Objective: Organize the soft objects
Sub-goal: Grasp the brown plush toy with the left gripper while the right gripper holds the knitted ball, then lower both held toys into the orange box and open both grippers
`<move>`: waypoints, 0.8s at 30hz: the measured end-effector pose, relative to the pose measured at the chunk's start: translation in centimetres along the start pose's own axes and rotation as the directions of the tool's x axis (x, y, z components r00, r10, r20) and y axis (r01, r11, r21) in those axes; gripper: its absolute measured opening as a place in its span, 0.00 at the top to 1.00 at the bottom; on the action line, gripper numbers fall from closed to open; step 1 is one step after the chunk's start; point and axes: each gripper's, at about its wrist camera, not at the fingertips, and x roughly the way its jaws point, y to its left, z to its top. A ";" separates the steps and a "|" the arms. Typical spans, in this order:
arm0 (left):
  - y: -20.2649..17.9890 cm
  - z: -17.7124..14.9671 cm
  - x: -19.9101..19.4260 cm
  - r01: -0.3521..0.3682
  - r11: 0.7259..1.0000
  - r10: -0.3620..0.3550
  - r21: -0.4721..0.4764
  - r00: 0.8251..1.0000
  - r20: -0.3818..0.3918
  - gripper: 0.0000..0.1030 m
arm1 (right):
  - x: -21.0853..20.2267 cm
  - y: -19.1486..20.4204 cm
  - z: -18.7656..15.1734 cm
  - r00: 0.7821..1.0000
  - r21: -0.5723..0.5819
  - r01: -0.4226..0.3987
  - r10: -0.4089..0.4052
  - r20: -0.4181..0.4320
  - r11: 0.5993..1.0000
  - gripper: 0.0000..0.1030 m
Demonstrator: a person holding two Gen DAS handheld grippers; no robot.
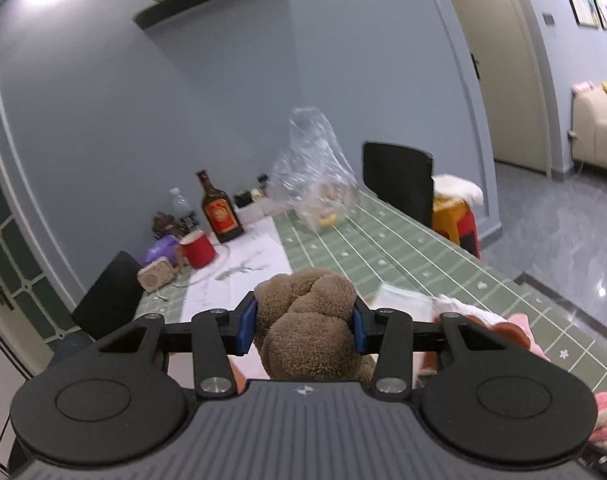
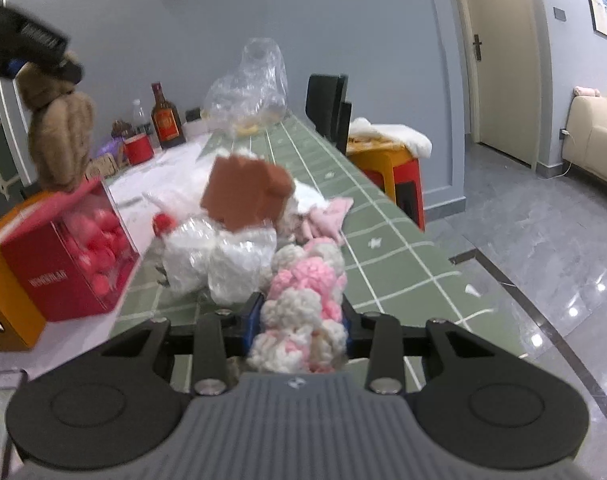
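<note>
Looking along a long table [image 2: 387, 236] under a green checked cloth, we see it set against a grey wall, with a glossy grey tiled floor on the right, a closed door and a beige sofa beyond.

Our left gripper [image 1: 305, 320] has its blue pads pressed into both sides of a brown plush braid [image 1: 307, 320], the jaws roughly half apart around it; the right wrist view shows that braid hanging clear above the table's left edge, over a red gift box [image 2: 63, 264] holding pink balls. Our right gripper [image 2: 301, 320] clamps a pink-and-white knitted braid [image 2: 303, 300] with the jaws fairly narrow, and the braid's free end runs forward onto the cloth near the table's front end.

Just ahead of the knitted braid we find two white bundles in clear plastic [image 2: 219, 260], a brown block [image 2: 245, 192] sitting on top of them, and a pale pink cloth [image 2: 327, 220] beside them. Towards the far end stand a crumpled clear plastic bag [image 1: 315, 168], a brown bottle with a red label [image 1: 219, 212], a red cup [image 1: 197, 248] and a small beige speaker [image 1: 157, 276]. A black chair [image 1: 399, 180] and stacked orange and red stools [image 1: 459, 220] sit along the table's right edge.
</note>
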 end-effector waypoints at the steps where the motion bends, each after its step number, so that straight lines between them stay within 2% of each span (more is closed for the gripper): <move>1: 0.9 0.0 -0.6 -0.005 1.000 0.005 -0.010 1.000 0.008 0.50 | -0.5 0.2 0.3 1.000 -0.003 -0.003 0.003 0.014 1.000 0.65; 6: 5.2 -1.1 -2.8 -0.076 0.996 0.077 -0.037 0.997 0.023 0.50 | -2.3 2.6 1.8 0.997 -0.028 -0.049 0.051 0.061 0.998 0.65; 11: 10.0 -3.7 -3.8 -0.148 0.987 0.146 -0.069 0.989 -0.022 0.50 | -3.2 7.0 3.2 0.984 -0.106 -0.145 0.154 0.090 0.984 0.65; 15: 13.4 -6.4 -3.2 -0.221 0.971 0.213 -0.092 0.973 -0.087 0.51 | -3.4 11.6 4.6 0.952 -0.174 -0.266 0.287 0.104 0.948 0.65; 19: 17.1 -7.8 -2.8 -0.244 0.958 0.227 -0.147 0.966 -0.126 0.51 | -3.0 17.0 5.9 0.920 -0.254 -0.341 0.377 0.104 0.905 0.65; 22: 18.9 -8.4 -2.1 -0.249 0.953 0.225 -0.171 0.964 -0.143 0.50 | -2.0 20.9 7.2 0.897 -0.296 -0.403 0.438 0.058 0.866 0.65; 24: 20.1 -8.7 -1.3 -0.240 0.953 0.211 -0.183 0.964 -0.164 0.50 | -0.5 23.6 7.9 0.882 -0.323 -0.448 0.472 -0.004 0.834 0.65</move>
